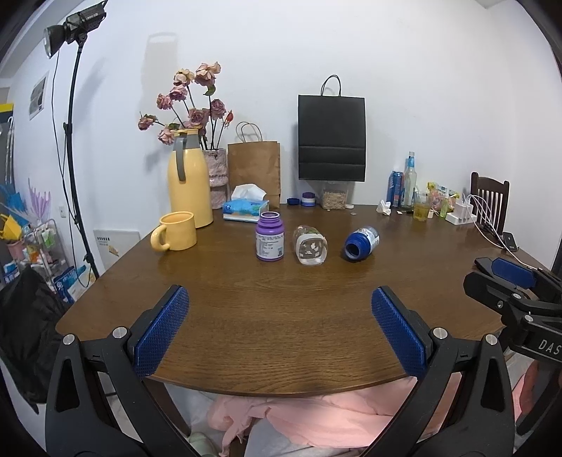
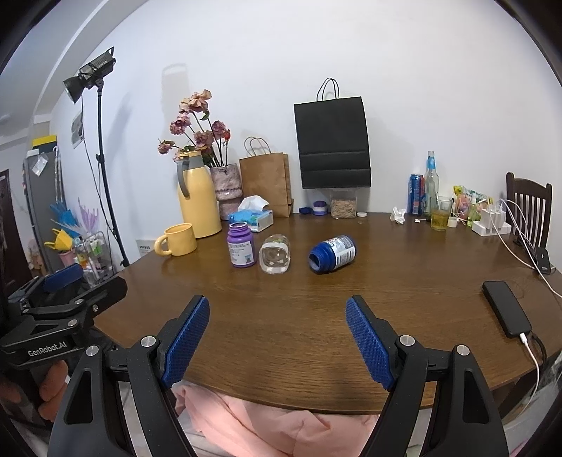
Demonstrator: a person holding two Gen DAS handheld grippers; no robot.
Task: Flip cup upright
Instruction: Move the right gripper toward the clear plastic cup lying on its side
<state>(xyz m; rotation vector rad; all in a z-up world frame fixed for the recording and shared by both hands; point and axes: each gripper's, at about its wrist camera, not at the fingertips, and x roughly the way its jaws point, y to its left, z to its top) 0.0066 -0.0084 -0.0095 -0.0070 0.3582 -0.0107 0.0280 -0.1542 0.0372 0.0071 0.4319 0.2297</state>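
Wooden table (image 1: 281,309): clear cup (image 1: 309,245) lay sideways between a purple bottle (image 1: 269,236) and a blue bottle (image 1: 361,243). My left gripper (image 1: 280,325) and right gripper (image 2: 277,335) were both spread wide, empty; I judged the smooth cup could roll into either bottle.

Bright, even, soft room light. The studio lamp (image 1: 75,26) throws a faint shadow on the wall beside it. Mild sheen on the table (image 1: 281,298). Sharp focus; strong fisheye bending and dark corners.

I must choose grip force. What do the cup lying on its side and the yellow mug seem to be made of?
The lying cup looks like clear glass or hard plastic: see-through, glossy, printed pattern. The yellow mug looks like matte glazed ceramic: opaque, thick wall and handle. Both grippers, left and right, are open.
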